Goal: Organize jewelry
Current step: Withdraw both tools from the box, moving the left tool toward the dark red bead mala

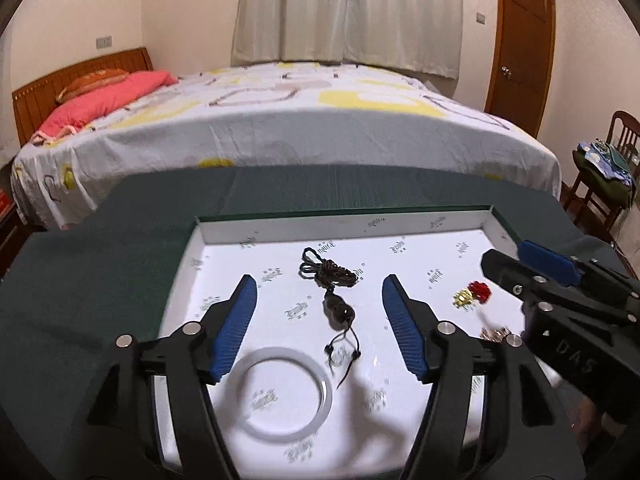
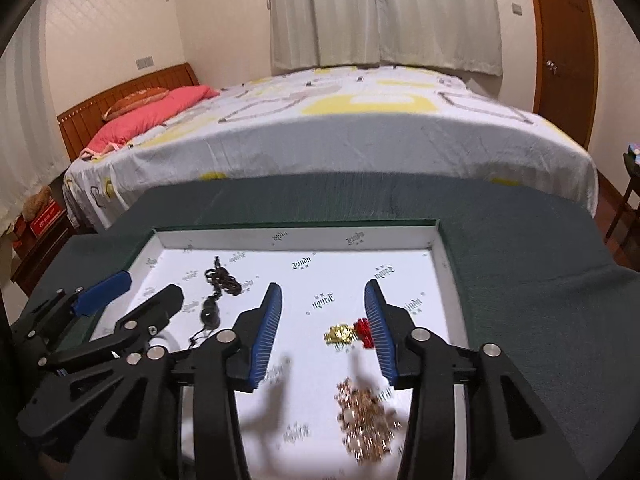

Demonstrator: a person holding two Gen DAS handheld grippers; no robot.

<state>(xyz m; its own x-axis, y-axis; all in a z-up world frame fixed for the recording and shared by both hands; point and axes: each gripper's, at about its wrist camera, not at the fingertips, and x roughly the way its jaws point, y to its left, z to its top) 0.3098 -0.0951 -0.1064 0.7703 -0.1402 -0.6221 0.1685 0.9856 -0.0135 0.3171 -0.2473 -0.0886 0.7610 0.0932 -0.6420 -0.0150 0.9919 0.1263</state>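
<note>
Bedroom furniture fills the background: a bed [image 1: 280, 120] with a white and yellow sheet, pale curtains and a wooden door beyond it. Nearer, a dark green cloth [image 1: 100, 260] covers the work surface, and on it sits a shallow white tray [image 1: 340, 224] with printed lettering. Inside the tray lie four pieces: a white bangle [image 1: 282, 394] at the near left, a dark cord necklace with a pendant [image 1: 338, 310] in the middle, a small gold and red charm [image 2: 348, 334] to the right, and a rose-gold chain [image 2: 364, 424], blurred, at the near right. The left gripper [image 1: 320, 320] stands released, its blue pads either side of the pendant without touching it. The right gripper [image 2: 324, 332] is also released, with the charm just inside its right pad and the chain beneath; whether the pad touches the red part I cannot tell. Both appear to have let their pieces go into the tray, so the placing step looks finished for these items. The next move likely calls for lifting both grippers straight away without snagging the cord or the chain, then checking whether any jewelry remains outside the tray.
</note>
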